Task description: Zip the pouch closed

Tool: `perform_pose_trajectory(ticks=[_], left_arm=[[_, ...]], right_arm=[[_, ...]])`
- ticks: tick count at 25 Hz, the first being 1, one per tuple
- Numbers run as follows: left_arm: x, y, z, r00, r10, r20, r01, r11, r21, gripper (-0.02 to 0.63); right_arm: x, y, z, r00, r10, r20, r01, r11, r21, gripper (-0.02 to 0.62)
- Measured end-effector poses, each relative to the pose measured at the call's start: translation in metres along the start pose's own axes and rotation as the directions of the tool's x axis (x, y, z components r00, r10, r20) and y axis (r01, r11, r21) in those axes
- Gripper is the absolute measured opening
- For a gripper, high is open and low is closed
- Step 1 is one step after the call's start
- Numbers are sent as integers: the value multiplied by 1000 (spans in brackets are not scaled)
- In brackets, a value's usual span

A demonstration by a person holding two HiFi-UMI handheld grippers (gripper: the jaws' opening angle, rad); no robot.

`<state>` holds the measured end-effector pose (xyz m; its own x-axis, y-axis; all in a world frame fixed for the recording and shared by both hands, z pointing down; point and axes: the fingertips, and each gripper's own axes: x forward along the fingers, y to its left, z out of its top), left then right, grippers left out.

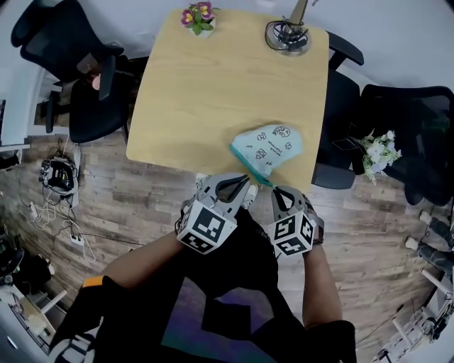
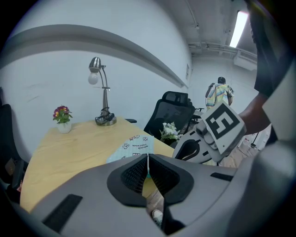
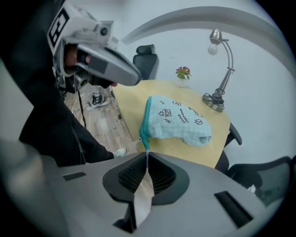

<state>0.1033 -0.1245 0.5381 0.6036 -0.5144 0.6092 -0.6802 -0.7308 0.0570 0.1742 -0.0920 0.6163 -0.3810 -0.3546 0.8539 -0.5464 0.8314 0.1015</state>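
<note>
A pale blue printed pouch [image 1: 269, 145] with a teal zip edge [image 1: 248, 165] lies at the near right corner of the wooden table [image 1: 213, 92]. In the right gripper view the pouch [image 3: 178, 121] lies just ahead, and my right gripper [image 3: 147, 159] is shut on the zip pull [image 3: 145, 144] at its near end. My left gripper [image 1: 241, 188] hovers left of it at the table's front edge, shut. In its own view a teal sliver shows behind the tips of the left gripper [image 2: 148, 159]; nothing is clearly pinched. The right gripper [image 1: 280, 193] sits at the zip's near end.
A small flower pot [image 1: 199, 18] and a desk lamp's base [image 1: 288, 35] stand at the far table edge. Black chairs [image 1: 85, 78] [image 1: 418, 135] flank the table, with white flowers [image 1: 376, 152] at the right. Cables [image 1: 57, 177] lie on the floor at left.
</note>
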Motion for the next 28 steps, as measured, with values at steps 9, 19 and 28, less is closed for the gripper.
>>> perform_pose_trajectory(ticks=[9, 19, 28], left_arm=[[-23, 14, 28, 997, -51, 64, 46, 996, 74, 17], [-18, 23, 27, 987, -156, 31, 155, 987, 35, 111], [1, 16, 34, 975, -224, 16, 222, 973, 60, 135]], right_arm=[[-52, -8, 68, 969, 25, 244, -118, 919, 376, 28], [-71, -10, 98, 954, -44, 297, -101, 885, 455, 28], [-78, -7, 97, 954, -72, 291, -79, 875, 478, 28]])
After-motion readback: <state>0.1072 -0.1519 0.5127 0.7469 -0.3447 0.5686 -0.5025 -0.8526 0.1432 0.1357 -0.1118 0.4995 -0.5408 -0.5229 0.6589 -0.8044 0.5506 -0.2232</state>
